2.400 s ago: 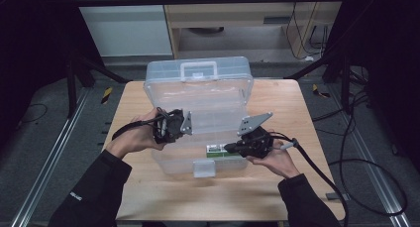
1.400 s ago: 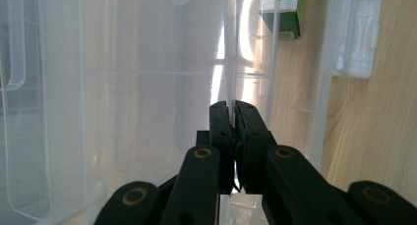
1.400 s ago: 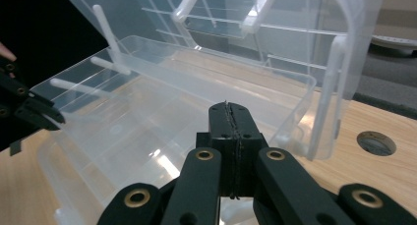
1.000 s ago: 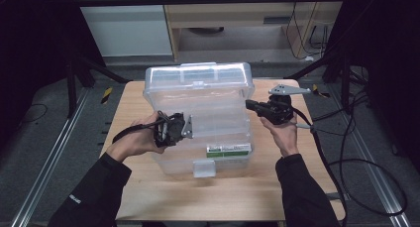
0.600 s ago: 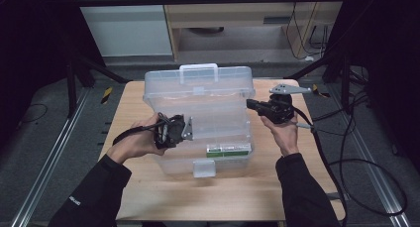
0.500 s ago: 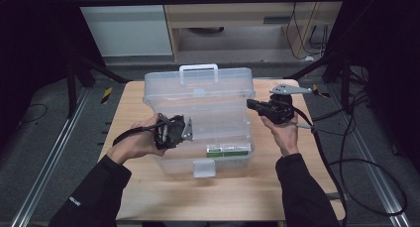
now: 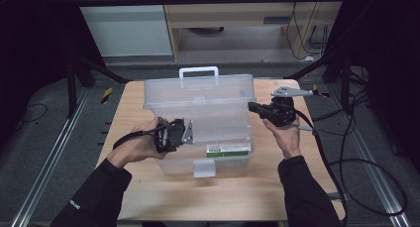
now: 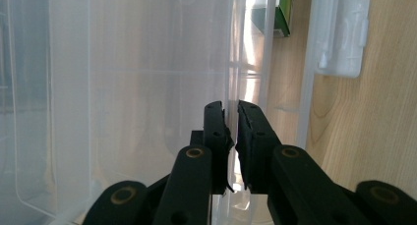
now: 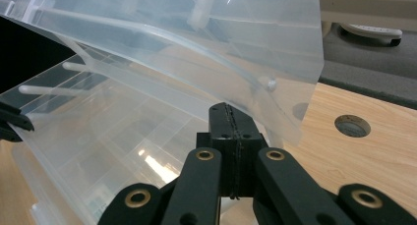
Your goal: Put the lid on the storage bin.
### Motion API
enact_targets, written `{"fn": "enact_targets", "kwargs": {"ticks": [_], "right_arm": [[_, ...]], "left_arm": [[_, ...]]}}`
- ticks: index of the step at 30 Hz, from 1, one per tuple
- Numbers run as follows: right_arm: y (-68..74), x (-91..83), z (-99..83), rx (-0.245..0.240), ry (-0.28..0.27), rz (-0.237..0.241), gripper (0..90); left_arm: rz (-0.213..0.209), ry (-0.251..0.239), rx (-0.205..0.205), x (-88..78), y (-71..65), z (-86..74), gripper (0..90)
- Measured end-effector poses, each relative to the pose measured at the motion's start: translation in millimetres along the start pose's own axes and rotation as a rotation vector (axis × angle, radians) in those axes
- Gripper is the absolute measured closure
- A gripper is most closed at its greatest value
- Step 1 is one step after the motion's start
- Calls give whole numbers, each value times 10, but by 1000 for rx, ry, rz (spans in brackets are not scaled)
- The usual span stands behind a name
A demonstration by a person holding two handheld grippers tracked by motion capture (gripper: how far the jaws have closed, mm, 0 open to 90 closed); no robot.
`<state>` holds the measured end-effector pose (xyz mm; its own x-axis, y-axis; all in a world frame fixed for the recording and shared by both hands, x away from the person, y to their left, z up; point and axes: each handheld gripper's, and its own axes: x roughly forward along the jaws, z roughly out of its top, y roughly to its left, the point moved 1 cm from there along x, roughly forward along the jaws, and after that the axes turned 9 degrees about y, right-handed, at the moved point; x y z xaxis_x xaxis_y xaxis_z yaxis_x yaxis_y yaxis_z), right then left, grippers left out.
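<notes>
On the wooden table, clear lidded storage box, lid half-raised

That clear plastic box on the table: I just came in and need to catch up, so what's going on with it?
A person is working the clear plastic storage box on the wooden table with two handheld grippers. Its lid stands half raised. The left gripper is at the box's left wall, its jaws just easing open around the thin wall edge. The right gripper, jaws shut, presses against the lid's right edge. A small green-and-white box lies inside near the front.
</notes>
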<state>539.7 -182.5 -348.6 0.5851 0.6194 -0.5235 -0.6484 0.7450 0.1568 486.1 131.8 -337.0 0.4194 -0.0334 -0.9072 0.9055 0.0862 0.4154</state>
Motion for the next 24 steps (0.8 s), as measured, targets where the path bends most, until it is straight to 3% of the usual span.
{"fn": "enact_targets", "kwargs": {"ticks": [3,6,14,23,24], "right_arm": [[11,1,-13,-5,2,2,900],[23,2,-28,-9,7,7,900],[44,-12,-69,-16,9,15,900],[65,-37,-136,-24,20,26,900],[67,-37,-140,-27,20,24,900]], "left_arm": [[5,-26,-28,-17,4,-35,802],[12,-89,-79,-104,4,-91,799],[64,-210,-269,-324,-35,-302,864],[115,-350,-562,-278,-75,-639,892],[118,-358,-610,-263,-67,-694,892]]}}
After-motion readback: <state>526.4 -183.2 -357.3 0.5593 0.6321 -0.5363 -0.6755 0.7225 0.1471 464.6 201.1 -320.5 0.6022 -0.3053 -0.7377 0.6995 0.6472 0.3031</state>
